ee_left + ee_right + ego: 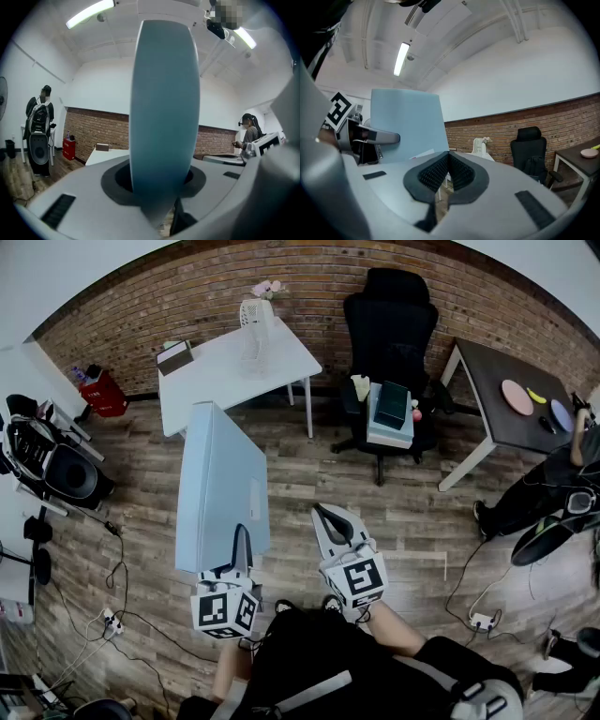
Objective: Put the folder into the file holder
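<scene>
A light blue folder (220, 488) is held upright above the wooden floor, with my left gripper (242, 545) shut on its lower edge. In the left gripper view the folder (164, 112) fills the middle, edge-on between the jaws of that gripper (161, 187). My right gripper (328, 517) hangs beside the folder, to its right, shut and holding nothing. Its own view shows the pads meeting at the tip of the right gripper (447, 171), with the folder (405, 124) and the left gripper (370, 137) to the left. The white mesh file holder (255, 329) stands on the white table (216, 367) ahead.
A brown box (174, 356) sits on the white table's left end. A black office chair (389, 343) carries stacked boxes. At the right are a dark table (511, 395) with plates and a seated person (539, 493). Cables (117, 615) lie on the floor, left.
</scene>
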A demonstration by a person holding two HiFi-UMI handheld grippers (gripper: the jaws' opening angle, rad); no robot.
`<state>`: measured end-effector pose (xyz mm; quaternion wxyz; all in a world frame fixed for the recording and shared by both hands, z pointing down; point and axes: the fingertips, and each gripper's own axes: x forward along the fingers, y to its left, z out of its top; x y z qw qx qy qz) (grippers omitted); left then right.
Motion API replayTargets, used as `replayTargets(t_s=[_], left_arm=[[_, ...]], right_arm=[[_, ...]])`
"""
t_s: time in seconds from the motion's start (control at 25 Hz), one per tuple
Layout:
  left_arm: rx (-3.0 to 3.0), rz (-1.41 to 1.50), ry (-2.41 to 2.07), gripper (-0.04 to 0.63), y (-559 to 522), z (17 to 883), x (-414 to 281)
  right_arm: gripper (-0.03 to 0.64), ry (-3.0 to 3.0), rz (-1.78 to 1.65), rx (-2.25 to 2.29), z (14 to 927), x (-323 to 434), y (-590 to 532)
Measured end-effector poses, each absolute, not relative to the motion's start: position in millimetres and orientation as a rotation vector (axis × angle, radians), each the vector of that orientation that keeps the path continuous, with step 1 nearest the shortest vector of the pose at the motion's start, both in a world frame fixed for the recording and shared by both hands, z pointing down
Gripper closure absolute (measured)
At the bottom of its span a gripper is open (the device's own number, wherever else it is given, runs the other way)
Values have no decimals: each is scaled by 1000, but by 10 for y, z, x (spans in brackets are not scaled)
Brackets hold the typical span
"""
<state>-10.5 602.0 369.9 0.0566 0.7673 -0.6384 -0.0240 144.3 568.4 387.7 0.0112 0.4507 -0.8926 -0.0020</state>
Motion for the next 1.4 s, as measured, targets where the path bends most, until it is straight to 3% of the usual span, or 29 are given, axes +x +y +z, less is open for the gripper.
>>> replayTargets(t_s=[0.48, 0.96, 1.4], left_arm=[[2326, -126, -1919, 439, 5987, 3701, -663], [2309, -181, -1913, 439, 5951, 3775, -1702], [2272, -190, -1899, 439, 5512, 3977, -1940]], right_arm=[[608, -2773, 28, 1381, 3929, 894, 5675], [607, -2808, 22, 1326, 3901, -253, 5640], [607, -2751, -22, 1278, 4054, -522, 5154]])
